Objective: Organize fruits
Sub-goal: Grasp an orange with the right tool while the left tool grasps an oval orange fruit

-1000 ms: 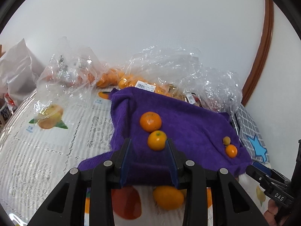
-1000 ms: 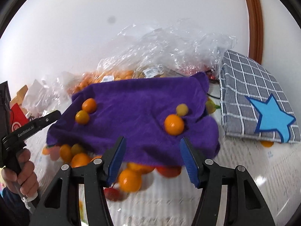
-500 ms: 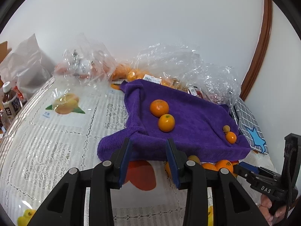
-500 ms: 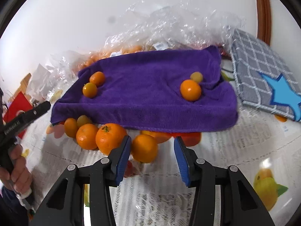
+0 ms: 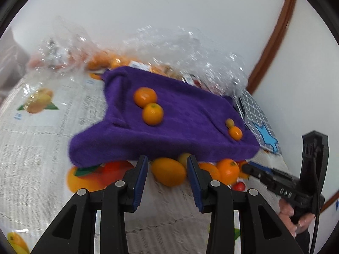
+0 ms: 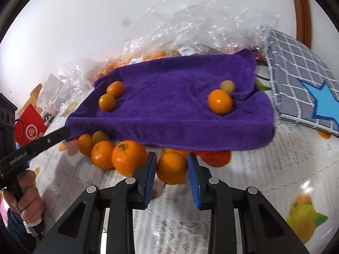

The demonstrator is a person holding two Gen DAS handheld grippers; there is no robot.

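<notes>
Right claw (image 6: 171, 165), jaws just closing, pinching an orange (image 6: 171, 168) low centre of frame, just below the front edge of the purple towel (image 6: 180, 105). Left claw (image 5: 167, 169) narrowly parted, gripping nothing, an oval orange fruit (image 5: 168, 174) lying beyond its tips on the table (image 5: 31, 158).

Bright, even room light; soft shadows under purple towel (image 6: 173, 105). Glare on plastic bags (image 5: 190, 48). Left view motion-blurred; fisheye bends edges.
</notes>
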